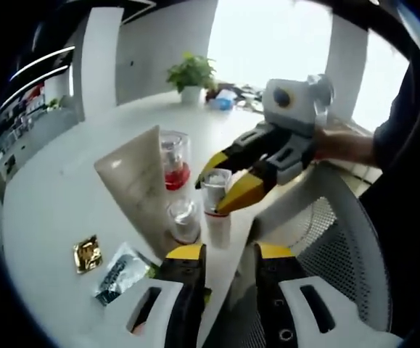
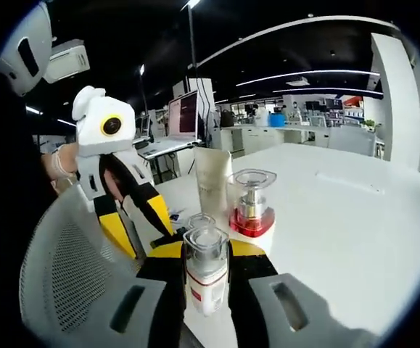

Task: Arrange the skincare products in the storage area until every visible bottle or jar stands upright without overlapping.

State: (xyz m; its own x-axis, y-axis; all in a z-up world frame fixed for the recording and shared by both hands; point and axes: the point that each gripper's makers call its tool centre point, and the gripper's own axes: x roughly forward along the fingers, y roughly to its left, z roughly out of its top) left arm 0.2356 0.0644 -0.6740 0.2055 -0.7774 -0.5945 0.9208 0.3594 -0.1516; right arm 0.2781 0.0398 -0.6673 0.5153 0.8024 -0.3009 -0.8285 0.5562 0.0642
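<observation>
Table, white and round-edged, seen under both views. White mesh chair back close against its near edge, crowding the approach to the bottles; also seen at lower left of the right gripper view. Potted plant far across the table, well apart from the products. Beige tube standing on its cap end just beside the bottles, leaning slightly; in the right gripper view seen behind them.

Right gripper, yellow-tipped, entering the left gripper view from the right, closed onto a small white bottle with clear cap; same bottle pinched upright between its own jaws in the right gripper view, a red band near its base. Clear jar with red liquid upright behind, its silver pump visible through the clear wall, red content filling only the bottom part. Short clear-capped bottle upright just beside the held one. Silver sachet and gold sachet flat on the table to the left, near each other but apart.

Left gripper hovering low before the group, jaws parted, holding nothing.
</observation>
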